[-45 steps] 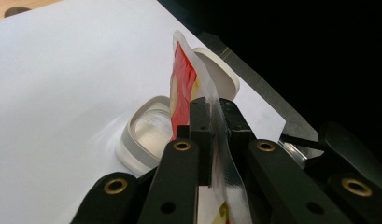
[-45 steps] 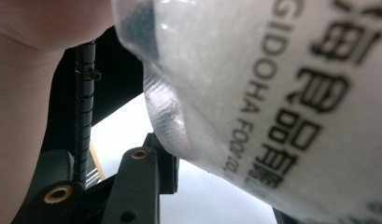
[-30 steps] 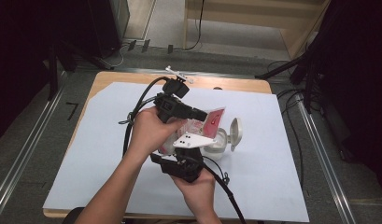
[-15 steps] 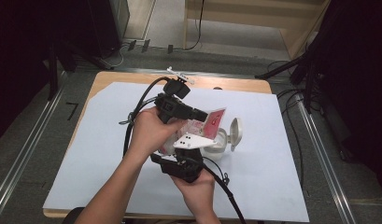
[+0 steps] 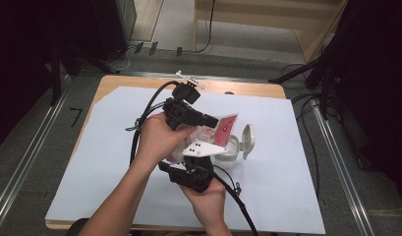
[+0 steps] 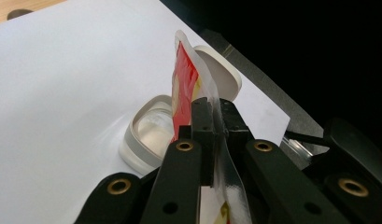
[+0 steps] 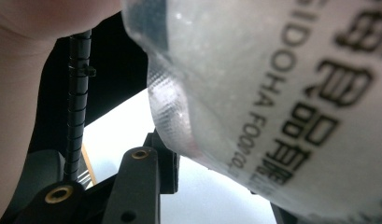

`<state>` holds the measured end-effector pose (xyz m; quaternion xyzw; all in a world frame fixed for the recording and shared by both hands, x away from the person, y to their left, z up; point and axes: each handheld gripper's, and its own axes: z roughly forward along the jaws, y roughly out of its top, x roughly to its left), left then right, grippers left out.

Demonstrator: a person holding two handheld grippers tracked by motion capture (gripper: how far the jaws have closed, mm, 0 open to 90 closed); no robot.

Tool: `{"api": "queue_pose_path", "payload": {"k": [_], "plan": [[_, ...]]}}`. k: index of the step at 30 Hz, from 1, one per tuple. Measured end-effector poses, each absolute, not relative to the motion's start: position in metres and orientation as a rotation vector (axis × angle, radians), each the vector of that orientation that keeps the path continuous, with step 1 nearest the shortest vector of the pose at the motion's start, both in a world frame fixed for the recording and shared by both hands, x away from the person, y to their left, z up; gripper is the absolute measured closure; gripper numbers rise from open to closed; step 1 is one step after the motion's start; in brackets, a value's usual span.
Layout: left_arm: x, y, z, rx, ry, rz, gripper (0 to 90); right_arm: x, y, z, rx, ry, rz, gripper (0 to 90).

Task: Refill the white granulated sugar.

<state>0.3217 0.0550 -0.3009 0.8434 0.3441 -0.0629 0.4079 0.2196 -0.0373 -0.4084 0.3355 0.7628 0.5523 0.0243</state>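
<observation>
Nothing of note has shifted since the earlier high view frames: both hands and the packet sit where they did, and only the left claw has tightened slightly.

Left claw: jaws pinched together on the sealed top edge of the red and white food sachet, film trapped flat between the pads. Right claw: jaws part-way apart, clasping the lower body of the same sachet, whose printed clear film bulges between them in the right gripper view.

Position of the sachet: held clear of the counter, between the two claws, its long axis slanting up and away from the person toward its red top corner. Directly beyond and below it on the white sheet stands a small white round container with its hinged lid thrown back.

Judgement: the work appears to be tearing or emptying the sachet into that container. The open mouth lies just past the left claw's tip, so the left hand is the nearer one for directing the top edge over it.
</observation>
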Motion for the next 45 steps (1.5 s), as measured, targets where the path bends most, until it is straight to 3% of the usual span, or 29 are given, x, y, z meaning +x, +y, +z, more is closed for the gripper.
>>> {"api": "queue_pose_path", "payload": {"k": [45], "plan": [[0.339,0.047,-0.292,2.164,0.844,-0.129,88.6,0.234,-0.039,-0.404,1.060,2.294,1.728,63.5]]}}
